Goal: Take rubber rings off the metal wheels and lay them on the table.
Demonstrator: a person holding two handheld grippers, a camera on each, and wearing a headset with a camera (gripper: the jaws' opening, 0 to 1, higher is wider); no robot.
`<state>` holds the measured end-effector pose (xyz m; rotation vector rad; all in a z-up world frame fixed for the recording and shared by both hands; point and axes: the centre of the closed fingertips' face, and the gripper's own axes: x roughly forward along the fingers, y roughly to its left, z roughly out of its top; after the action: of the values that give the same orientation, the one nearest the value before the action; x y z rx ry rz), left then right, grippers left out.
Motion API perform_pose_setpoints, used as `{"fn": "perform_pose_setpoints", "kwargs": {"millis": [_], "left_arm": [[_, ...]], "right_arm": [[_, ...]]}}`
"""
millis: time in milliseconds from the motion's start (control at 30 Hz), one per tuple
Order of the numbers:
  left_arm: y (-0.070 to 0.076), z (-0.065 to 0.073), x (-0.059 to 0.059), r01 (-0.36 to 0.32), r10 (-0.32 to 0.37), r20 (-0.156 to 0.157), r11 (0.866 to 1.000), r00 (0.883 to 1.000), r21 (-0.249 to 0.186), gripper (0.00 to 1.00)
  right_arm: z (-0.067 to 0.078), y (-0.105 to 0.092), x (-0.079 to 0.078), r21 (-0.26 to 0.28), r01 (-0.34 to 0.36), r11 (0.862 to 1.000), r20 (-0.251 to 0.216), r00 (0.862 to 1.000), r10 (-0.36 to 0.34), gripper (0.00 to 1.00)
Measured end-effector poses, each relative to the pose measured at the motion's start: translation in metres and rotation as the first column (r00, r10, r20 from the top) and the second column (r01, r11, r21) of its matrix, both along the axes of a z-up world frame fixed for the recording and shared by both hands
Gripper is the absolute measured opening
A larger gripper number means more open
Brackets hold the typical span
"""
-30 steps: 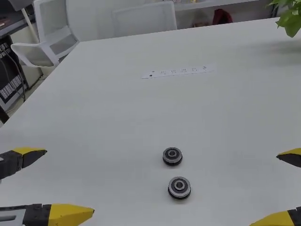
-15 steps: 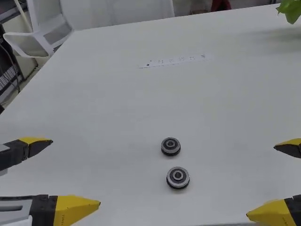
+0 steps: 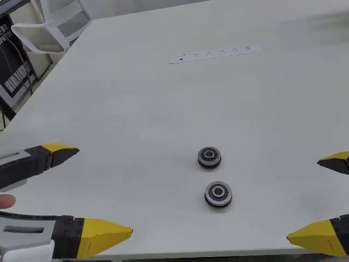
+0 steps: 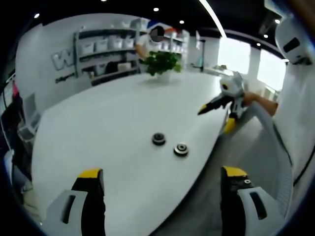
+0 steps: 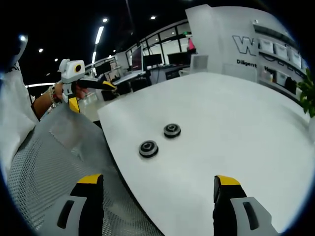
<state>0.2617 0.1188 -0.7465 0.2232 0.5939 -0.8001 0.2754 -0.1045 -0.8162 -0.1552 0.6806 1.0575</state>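
nearer wheel [image 3: 218, 195]: flat on surface [image 3: 163, 109], axle up | left gripper [image 3: 103, 192]: jaws apart, to its left | right gripper [image 3: 304, 200]: jaws apart, to its right, seemingly closer

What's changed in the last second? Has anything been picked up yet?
Mainly the head camera shifted. The left tool and right tool seem to have edged slightly inward toward the far wheel and near wheel. Both tools are open and hold nothing. Both wheels stayed put on the table.
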Motion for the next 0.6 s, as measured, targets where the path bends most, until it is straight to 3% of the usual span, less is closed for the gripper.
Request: {"fn": "perform_pose_setpoints", "kwargs": {"millis": [333,600], "left_arm": [[-0.017,0.006,0.010,0.066,-0.066,0.006,0.998,0.998,0.010,1.00],[-0.037,0.004,0.020,0.120,-0.120,0.007,0.993,0.993,0.015,0.99]], "right_arm": [[-0.007,0.017,0.010,-0.002,-0.070,0.998,0.007,0.998,0.070,0.87],[-0.006,0.031,0.014,0.036,-0.117,0.992,0.015,0.993,0.117,0.84]]}}
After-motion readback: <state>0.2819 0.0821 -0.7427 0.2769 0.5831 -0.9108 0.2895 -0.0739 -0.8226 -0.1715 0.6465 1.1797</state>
